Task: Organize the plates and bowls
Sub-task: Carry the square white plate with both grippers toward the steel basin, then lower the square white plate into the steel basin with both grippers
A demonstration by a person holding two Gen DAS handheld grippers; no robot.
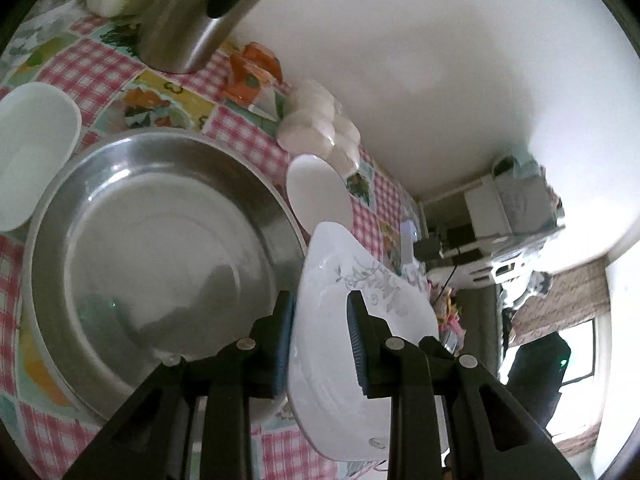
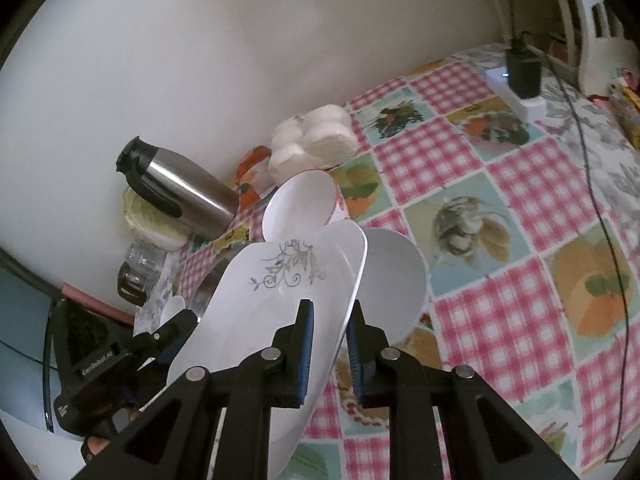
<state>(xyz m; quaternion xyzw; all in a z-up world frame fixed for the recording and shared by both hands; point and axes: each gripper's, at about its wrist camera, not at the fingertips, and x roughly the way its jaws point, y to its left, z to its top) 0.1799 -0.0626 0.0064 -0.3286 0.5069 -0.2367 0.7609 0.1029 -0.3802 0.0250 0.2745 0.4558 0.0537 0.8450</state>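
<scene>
A white plate (image 1: pixel 360 312) with a grey leaf pattern is held tilted above the table by both grippers. In the left wrist view my left gripper (image 1: pixel 320 340) is shut on its rim, one pad on each face. In the right wrist view my right gripper (image 2: pixel 328 344) grips the opposite rim of the same plate (image 2: pixel 280 292), and the left gripper (image 2: pixel 182 326) shows at the plate's far-left edge. A small white bowl (image 1: pixel 316 192) and a wider white bowl (image 2: pixel 394 280) sit on the cloth beyond the plate. Another white bowl (image 1: pixel 32 152) stands left of a large steel basin (image 1: pixel 160 240).
A steel thermos (image 2: pixel 180 188) stands by the wall with a cabbage (image 2: pixel 148 224) behind it. A bag of white rounds (image 2: pixel 316 140) lies near the wall. A power strip with a black charger (image 2: pixel 522 76) and its cable cross the checked tablecloth (image 2: pixel 500 308) at right.
</scene>
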